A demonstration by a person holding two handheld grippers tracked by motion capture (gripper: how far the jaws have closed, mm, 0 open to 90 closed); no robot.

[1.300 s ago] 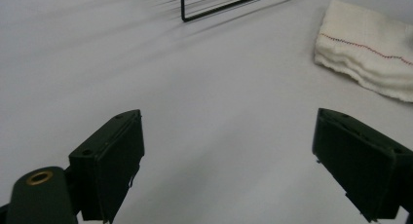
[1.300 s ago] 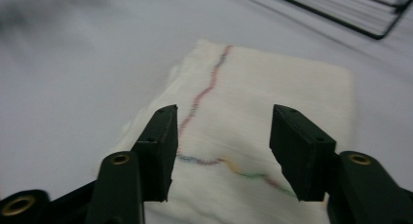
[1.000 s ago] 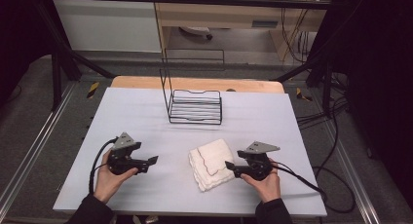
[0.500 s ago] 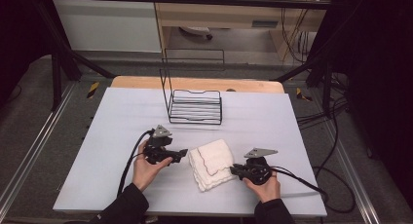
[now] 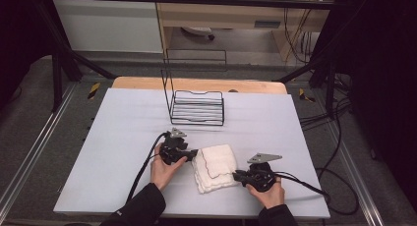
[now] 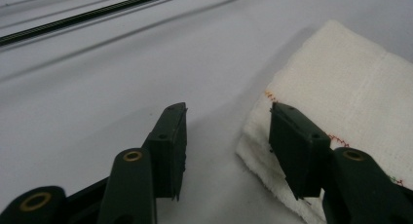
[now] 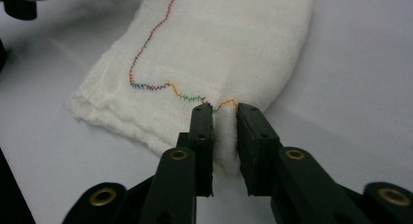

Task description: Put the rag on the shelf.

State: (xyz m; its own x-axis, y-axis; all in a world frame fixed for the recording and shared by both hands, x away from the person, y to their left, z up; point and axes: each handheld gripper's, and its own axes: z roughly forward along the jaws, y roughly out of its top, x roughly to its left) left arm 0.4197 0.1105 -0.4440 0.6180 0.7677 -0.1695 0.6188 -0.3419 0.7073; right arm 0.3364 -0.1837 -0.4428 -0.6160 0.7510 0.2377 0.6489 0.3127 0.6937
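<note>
A folded white cloth with a multicoloured stitched hem lies on the pale table near its front. My left gripper is at the cloth's left edge. In the left gripper view its jaws stand apart and have just been closing, one on the bare table, the other over the cloth's corner, with no pad pressing. My right gripper is at the cloth's right front edge. Its jaws have just been closing, then eased a little, and pinch a fold of the cloth at the hem.
A black wire rack stands upright behind the cloth, toward the table's far side. Black cables trail from both grippers across the table front. Dark metal frame posts flank the table, and its wooden far edge shows behind the rack.
My left gripper has moved right across the table to the cloth's left edge, its jaws narrowing. My right gripper stayed in place and closed on the cloth's edge.
</note>
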